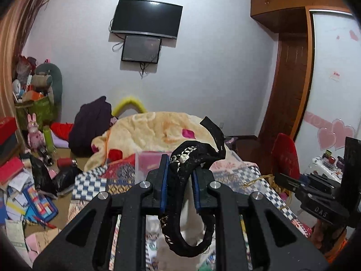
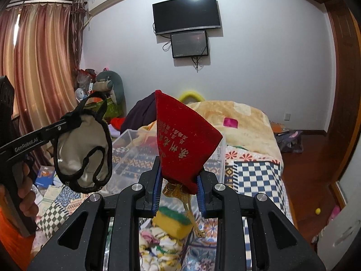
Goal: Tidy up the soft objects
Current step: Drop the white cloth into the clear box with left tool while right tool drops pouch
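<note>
Grippers hovered level above the bed (image 2: 255, 169): left gripper (image 1: 179, 169) clamped on black-trimmed underwear (image 1: 191, 158), right gripper (image 2: 179, 180) at its three o'clock clamping a red pouch (image 2: 185, 140).

A red velvet pouch (image 2: 187, 144) with gold lettering and a black-trimmed, pale grey, possibly satin, garment (image 2: 83, 144) above a bed (image 2: 257, 171) in blue-and-white checks, beside a cream floral blanket (image 2: 246, 117).
</note>
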{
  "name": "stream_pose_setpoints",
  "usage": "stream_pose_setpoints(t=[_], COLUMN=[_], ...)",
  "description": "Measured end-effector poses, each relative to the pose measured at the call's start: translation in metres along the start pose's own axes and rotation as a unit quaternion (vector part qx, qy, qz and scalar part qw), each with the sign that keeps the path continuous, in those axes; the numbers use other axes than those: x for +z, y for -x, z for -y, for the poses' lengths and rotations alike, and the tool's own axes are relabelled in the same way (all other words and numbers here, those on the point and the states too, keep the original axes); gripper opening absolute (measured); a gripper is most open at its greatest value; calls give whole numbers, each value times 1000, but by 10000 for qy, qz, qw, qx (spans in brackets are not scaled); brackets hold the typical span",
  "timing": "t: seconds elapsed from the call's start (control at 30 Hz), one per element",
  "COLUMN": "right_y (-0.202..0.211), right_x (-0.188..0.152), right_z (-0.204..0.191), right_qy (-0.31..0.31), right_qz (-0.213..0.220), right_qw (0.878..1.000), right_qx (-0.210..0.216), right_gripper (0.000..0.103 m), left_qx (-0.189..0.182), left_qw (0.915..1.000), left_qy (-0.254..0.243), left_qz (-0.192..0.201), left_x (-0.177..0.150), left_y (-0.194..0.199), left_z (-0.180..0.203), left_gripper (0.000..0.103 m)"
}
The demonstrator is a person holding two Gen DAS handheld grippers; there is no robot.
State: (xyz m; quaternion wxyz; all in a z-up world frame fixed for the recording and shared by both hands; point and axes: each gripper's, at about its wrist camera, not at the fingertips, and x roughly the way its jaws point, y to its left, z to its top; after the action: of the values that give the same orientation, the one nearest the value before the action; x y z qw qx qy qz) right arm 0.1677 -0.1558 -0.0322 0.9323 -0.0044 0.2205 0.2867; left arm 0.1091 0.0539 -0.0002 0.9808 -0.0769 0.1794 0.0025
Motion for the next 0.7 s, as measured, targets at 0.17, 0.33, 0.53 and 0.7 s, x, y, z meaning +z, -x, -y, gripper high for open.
stream_pose_setpoints(t=[0.17,0.33,0.53,0.7], right_y=[-12,-27,-49,-70], right_x=[4,5,8,4], right_z=[1,-1,-1,-5], right_qy=[-19,62,121,218], right_qz=[-47,-207,-449,-743], right_qw=[10000,9998,9989,9970], right_qx=[17,-23,11,34], right_gripper=[24,24,24,24], left_qx=[31,269,317,255], left_qw=[10000,9995,9988,9967], left_qy=[8,-119,49,162], left_qz=[34,-97,-375,-749], left_x=[15,19,11,2], left_y=[-16,-44,-78,-103], left_z=[4,9,4,1], left_gripper=[18,18,18,18])
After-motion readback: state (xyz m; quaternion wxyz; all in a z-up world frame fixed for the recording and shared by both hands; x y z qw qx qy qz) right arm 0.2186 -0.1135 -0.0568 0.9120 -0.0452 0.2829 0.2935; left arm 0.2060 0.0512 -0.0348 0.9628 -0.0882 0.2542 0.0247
